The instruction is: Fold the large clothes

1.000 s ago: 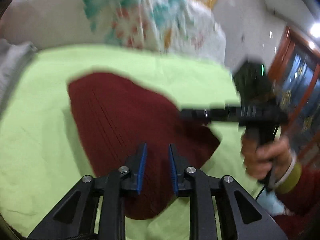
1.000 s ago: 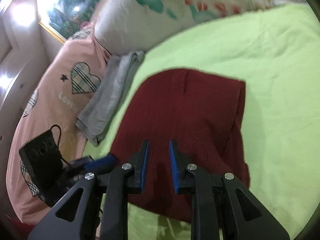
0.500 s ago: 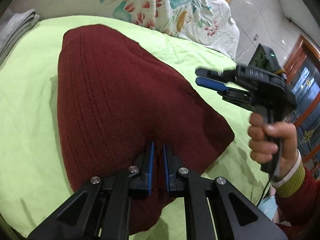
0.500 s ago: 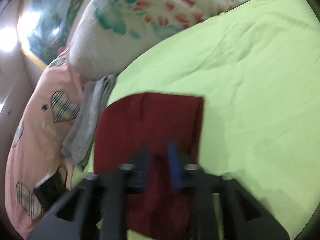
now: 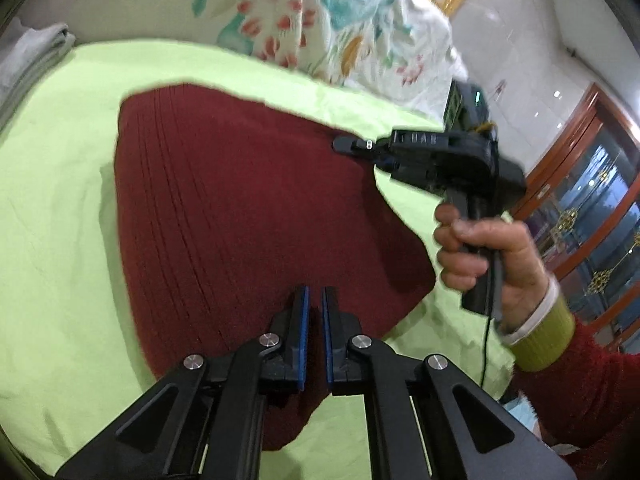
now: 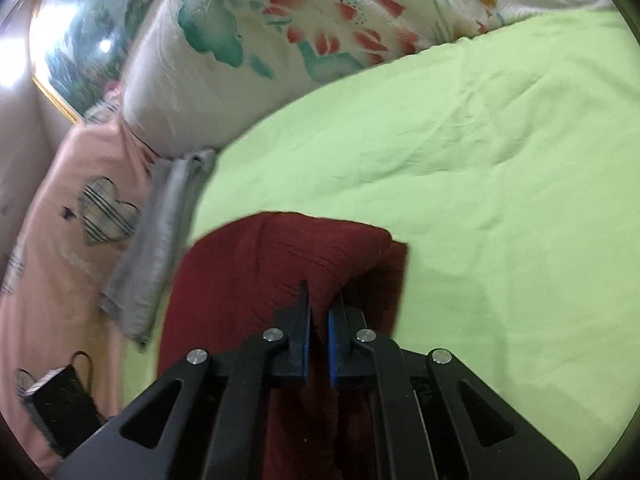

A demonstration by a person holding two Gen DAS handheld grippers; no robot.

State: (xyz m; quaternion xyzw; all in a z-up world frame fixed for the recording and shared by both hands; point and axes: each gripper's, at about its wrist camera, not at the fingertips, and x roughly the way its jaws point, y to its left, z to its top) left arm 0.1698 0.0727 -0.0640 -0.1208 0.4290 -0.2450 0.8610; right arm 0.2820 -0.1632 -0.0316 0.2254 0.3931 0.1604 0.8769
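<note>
Dark red ribbed knit, the sweater, lies partly folded on the green bed sheet. Nearest, the left gripper is clenched on its near edge, probably to anchor it. The right gripper has just closed its fingers on a raised fold of the sweater's side, likely to carry it across. Beyond lie grey folded clothes and a floral quilt.
</note>
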